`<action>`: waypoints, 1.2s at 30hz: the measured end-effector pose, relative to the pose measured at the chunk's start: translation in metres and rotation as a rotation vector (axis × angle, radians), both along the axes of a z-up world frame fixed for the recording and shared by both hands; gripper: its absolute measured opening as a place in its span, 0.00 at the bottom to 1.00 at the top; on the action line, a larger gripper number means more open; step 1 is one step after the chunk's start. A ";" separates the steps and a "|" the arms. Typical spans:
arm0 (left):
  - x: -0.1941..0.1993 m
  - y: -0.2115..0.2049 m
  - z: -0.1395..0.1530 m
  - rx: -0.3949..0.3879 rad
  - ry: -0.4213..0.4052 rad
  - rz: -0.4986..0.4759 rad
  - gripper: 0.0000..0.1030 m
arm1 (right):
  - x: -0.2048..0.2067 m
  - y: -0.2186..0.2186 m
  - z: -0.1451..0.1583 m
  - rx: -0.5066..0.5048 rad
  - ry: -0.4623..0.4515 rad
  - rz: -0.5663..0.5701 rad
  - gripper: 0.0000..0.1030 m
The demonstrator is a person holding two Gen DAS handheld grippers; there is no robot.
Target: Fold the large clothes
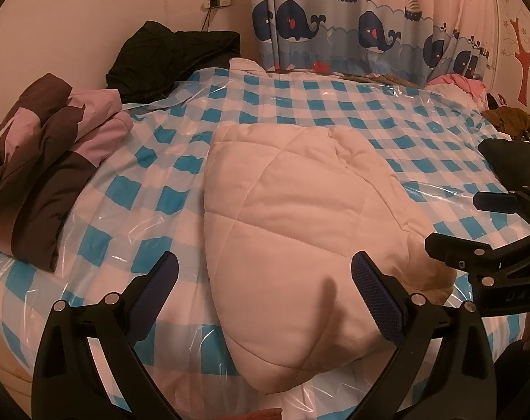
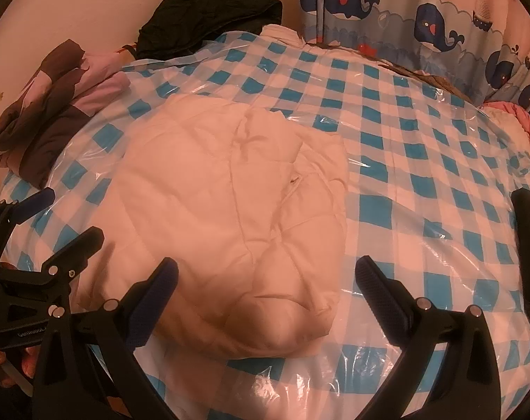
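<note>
A cream quilted padded garment (image 1: 293,217) lies folded into a thick bundle on the blue-and-white checked bed cover (image 1: 153,171). In the right wrist view the same garment (image 2: 223,210) fills the middle of the bed cover (image 2: 422,161). My left gripper (image 1: 265,287) hovers open over the bundle's near end, nothing between its fingers. My right gripper (image 2: 265,287) is open too, above the bundle's near right corner. Each gripper shows in the other's view: the right gripper (image 1: 482,224) at the right edge, the left gripper (image 2: 51,220) at the left edge, both spread apart.
A folded brown-and-pink garment (image 1: 44,161) sits at the bed's left side. A black garment (image 1: 174,59) lies at the far left corner by the wall. More dark clothing (image 1: 513,164) and pink fabric (image 1: 457,82) lie at the right. A whale-print curtain (image 1: 352,24) hangs behind.
</note>
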State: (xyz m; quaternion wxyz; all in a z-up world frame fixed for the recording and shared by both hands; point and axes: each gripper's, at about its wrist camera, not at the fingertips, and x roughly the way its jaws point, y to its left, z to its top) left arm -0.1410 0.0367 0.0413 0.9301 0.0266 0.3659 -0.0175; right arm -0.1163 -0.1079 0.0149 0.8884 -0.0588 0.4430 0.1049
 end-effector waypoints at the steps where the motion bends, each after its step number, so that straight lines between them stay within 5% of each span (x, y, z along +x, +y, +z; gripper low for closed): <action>1: 0.000 0.000 0.000 -0.002 0.000 -0.002 0.92 | 0.000 0.000 0.000 0.000 0.000 -0.001 0.95; 36: 0.001 0.001 0.000 -0.003 0.002 -0.003 0.92 | -0.001 0.001 0.000 0.002 0.002 0.001 0.95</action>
